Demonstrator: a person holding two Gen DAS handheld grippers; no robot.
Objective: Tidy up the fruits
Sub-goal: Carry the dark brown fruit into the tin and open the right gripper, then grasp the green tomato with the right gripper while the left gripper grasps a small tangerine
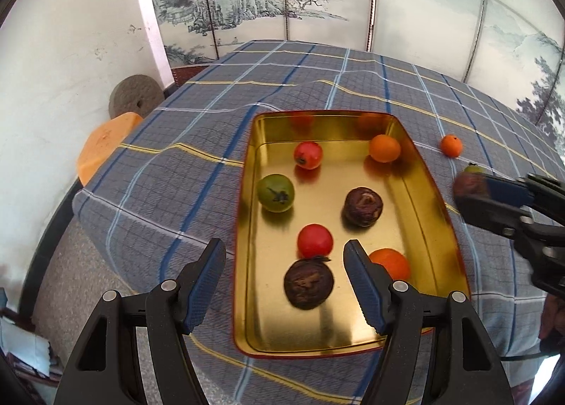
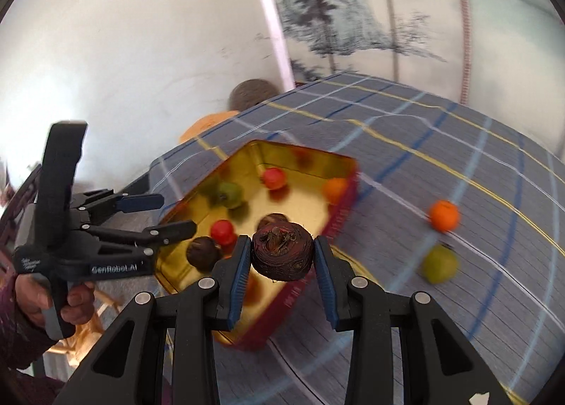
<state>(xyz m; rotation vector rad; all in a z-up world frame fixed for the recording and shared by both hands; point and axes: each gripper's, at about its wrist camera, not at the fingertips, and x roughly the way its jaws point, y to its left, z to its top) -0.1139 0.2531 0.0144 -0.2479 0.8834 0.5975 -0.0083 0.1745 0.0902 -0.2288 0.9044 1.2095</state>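
Midway: right gripper (image 2: pixel 279 260) clamped on dark brown fruit (image 2: pixel 281 254), above near rim of gold tray (image 2: pixel 339 224) (seven fruits inside). Left gripper (image 1: pixel 284 265) open, empty. Next: release over bare tray floor.

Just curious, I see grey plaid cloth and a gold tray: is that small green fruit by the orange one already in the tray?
Out. The green fruit lies on the plaid cloth outside the gold tray.

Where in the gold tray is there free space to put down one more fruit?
The gold tray is bare along its near edge, below the dark brown fruit, and in the middle strip between the green fruit and the other brown fruit. The near centre is crowded.
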